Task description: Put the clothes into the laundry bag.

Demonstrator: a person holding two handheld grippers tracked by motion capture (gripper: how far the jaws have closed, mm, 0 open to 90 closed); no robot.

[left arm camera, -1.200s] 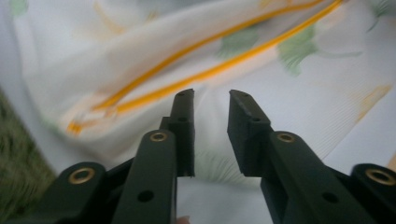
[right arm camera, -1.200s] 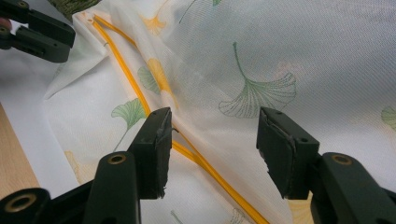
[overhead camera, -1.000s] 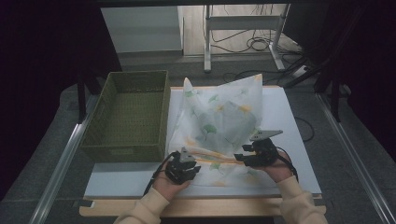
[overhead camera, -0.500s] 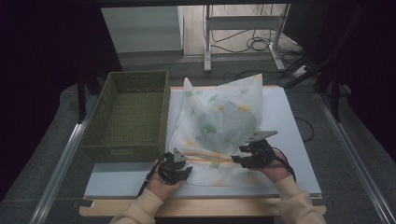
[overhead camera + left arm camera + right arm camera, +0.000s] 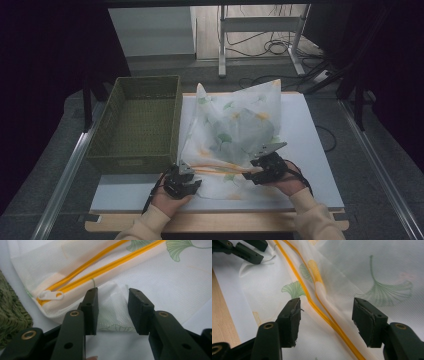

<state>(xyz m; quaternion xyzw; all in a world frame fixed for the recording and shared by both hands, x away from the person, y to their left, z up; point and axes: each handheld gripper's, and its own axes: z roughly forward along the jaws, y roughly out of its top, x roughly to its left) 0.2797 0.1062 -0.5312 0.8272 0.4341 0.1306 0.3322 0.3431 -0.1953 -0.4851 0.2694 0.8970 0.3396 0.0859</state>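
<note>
Table (image 5: 310,150): bears basket (image 5: 137,122) and mesh bag (image 5: 235,130) beside it.
Bag: zipper (image 5: 105,266) faces the person; may slump shut if released.
Left claw (image 5: 112,303): just been opening, fabric fold between, unpinched; corner could slip free.
Right claw (image 5: 325,320): spread astride zipper, gripping nothing.

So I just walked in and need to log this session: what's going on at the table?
A person works a white mesh laundry bag printed with ginkgo leaves, lying on the white board beside a green woven basket. The left claw has just been opening, with a fold of mesh between its jaws but not pinched. The right claw has also just been opening and straddles the orange zipper. The zipper pull sits at the left end.
</note>
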